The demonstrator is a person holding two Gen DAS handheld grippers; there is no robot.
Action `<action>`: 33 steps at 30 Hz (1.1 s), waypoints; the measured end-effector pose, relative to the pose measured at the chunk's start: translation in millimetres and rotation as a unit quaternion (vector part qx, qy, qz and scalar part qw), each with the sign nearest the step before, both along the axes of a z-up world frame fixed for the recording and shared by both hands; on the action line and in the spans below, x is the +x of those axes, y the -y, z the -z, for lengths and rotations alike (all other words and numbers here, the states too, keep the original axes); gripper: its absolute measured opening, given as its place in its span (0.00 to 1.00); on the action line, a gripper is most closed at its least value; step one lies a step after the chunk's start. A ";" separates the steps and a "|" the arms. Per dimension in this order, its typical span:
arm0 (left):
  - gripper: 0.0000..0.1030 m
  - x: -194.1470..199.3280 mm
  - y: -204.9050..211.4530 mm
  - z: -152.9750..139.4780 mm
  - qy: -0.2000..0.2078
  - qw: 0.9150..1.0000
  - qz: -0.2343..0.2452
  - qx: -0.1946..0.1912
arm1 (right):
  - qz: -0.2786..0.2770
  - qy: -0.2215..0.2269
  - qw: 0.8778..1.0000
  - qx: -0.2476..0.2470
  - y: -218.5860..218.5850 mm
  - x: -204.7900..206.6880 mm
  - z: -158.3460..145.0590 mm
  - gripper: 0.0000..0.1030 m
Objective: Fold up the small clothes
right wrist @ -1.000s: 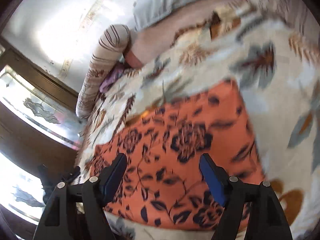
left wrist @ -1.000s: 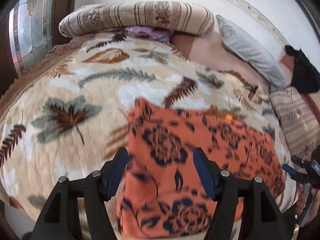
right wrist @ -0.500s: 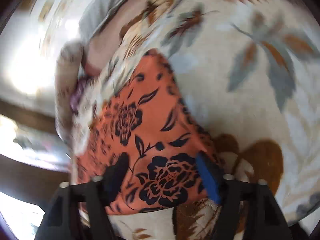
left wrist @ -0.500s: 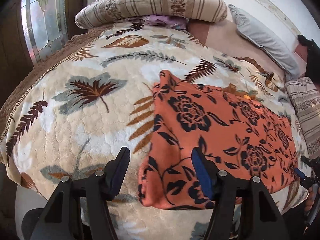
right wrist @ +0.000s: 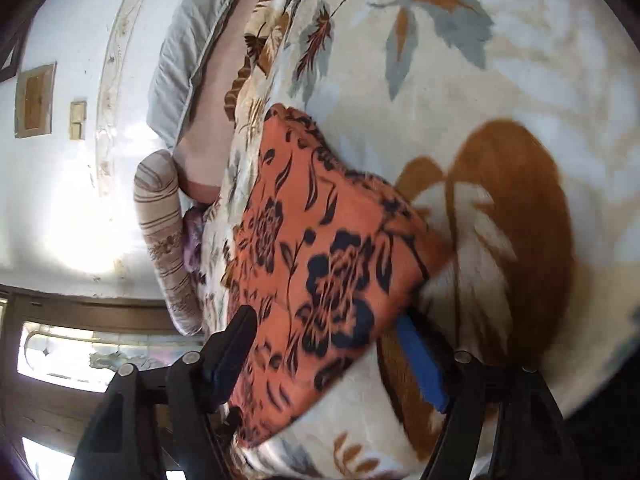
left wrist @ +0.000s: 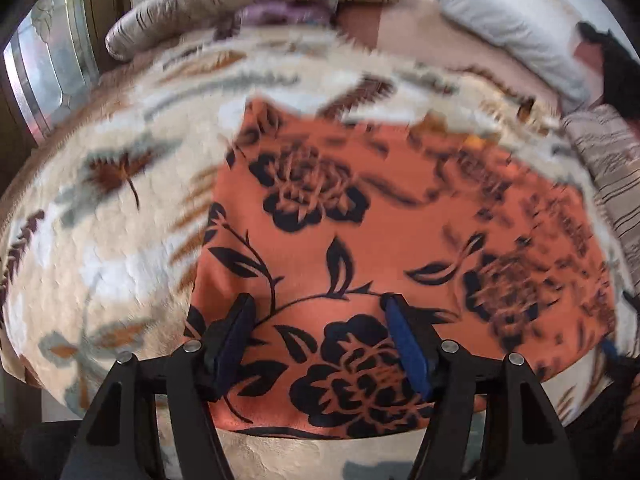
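Lying flat on the bed [left wrist: 100, 240], the orange cloth [left wrist: 360, 232] sits near its front edge. The left gripper [left wrist: 320, 340] and right gripper [right wrist: 326, 344] hang over it, jaws spread; the blur hides any touching.

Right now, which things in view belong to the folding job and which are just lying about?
In the job: orange floral garment, left claw, right claw, both open.

Lying about: leaf-print blanket, striped bolster, grey pillow, purple cloth.
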State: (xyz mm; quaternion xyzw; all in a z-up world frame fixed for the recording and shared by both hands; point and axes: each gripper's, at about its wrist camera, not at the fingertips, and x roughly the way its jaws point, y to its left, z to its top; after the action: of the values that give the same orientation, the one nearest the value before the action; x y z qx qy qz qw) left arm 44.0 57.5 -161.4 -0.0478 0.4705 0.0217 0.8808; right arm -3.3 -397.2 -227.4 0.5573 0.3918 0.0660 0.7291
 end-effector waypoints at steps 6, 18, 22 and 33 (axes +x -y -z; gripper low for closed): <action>0.66 -7.6 3.5 -12.0 0.006 1.000 0.001 0.001 | 0.001 0.021 0.990 -0.141 -8.7 4.1 -41.3 0.10; 0.70 4.3 17.5 4.9 0.016 0.999 0.022 0.032 | 0.020 0.001 0.984 -0.178 29.3 -19.6 -54.9 0.35; 0.71 2.1 13.3 6.3 0.021 0.999 0.025 0.017 | -0.054 0.044 0.982 -0.173 41.0 31.6 -74.1 0.35; 0.72 2.9 10.1 6.6 0.030 0.999 0.043 0.008 | -0.187 -0.015 0.971 -0.145 15.5 214.8 -28.1 0.58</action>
State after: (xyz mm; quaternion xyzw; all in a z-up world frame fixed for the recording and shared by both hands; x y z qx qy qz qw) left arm 46.9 47.4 -168.0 -0.0217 0.4449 -0.0139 0.8952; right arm 211.5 -412.7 -199.3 0.3630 0.5052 0.1353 0.7712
